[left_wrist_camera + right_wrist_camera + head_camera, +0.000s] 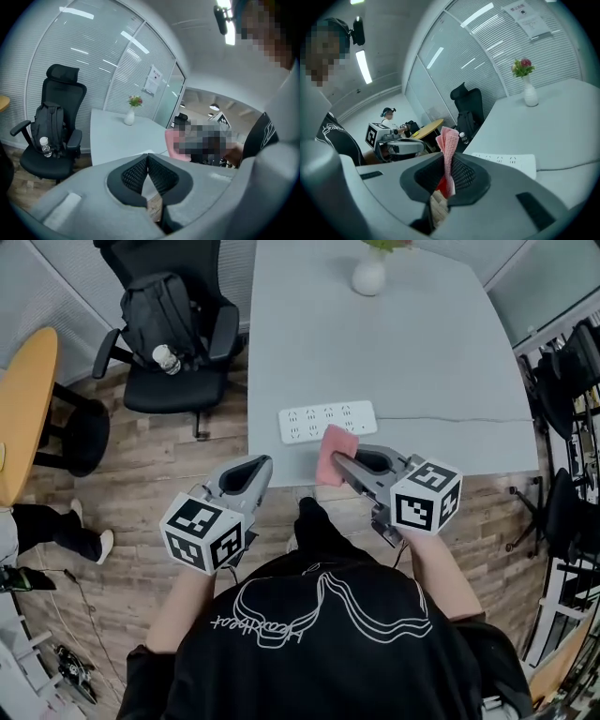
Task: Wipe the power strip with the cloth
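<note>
Overhead, we see the power strip [327,421] near the table [422,352] edge, the pink cloth [336,451] just beside it. In the left gripper [148,158] view our jaws sit together, empty. In the right gripper [449,161] view they clamp the cloth.

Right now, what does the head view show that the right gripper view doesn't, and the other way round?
Only the head view: the marker cube on the right gripper and the person's forearms. Only the right gripper view: the pink flowers and a ceiling light. Both: the pink cloth in the right gripper's shut jaws, the white power strip, the vase, the black chair and the left gripper.
</note>
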The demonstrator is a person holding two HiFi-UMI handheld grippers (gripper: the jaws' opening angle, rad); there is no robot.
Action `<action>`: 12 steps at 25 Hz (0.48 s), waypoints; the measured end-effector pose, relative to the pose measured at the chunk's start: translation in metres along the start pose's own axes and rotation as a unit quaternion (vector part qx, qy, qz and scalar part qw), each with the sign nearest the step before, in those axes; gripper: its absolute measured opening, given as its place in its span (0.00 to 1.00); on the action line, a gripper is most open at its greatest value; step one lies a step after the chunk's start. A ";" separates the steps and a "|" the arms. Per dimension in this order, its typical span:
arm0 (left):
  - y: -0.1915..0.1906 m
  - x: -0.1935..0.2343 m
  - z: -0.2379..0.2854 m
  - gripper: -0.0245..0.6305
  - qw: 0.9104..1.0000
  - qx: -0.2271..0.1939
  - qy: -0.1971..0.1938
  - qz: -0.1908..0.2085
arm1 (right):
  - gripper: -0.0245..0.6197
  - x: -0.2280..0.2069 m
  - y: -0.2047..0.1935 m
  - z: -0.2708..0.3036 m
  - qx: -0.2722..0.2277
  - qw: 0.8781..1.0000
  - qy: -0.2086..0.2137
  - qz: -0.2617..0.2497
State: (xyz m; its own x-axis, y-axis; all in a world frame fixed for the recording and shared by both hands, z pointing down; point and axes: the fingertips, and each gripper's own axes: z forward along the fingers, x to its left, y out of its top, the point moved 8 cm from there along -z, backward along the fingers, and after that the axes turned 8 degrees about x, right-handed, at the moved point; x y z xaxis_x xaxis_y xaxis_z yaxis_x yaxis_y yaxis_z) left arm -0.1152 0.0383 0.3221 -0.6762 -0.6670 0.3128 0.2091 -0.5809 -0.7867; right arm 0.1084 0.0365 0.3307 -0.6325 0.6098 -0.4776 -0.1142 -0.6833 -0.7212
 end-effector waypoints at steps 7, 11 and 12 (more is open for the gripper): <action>0.012 0.030 0.025 0.06 0.999 0.019 0.031 -0.022 | 0.10 -0.039 0.020 0.036 0.038 0.999 0.018 -0.005; 0.017 0.048 0.039 0.06 0.998 0.025 0.036 -0.039 | 0.10 -0.056 0.028 0.057 0.062 0.997 0.034 0.003; 0.017 0.053 0.043 0.06 0.998 0.029 0.036 -0.041 | 0.10 -0.060 0.030 0.063 0.066 0.997 0.037 0.005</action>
State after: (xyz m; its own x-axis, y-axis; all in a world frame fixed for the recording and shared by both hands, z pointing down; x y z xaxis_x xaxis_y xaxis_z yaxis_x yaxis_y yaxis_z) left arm -0.1171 -0.0265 0.3481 -0.7416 -0.5817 0.3341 0.1893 -0.6593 -0.7277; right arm 0.0945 -0.0461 0.3690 -0.5756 0.6283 -0.5234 -0.2116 -0.7327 -0.6468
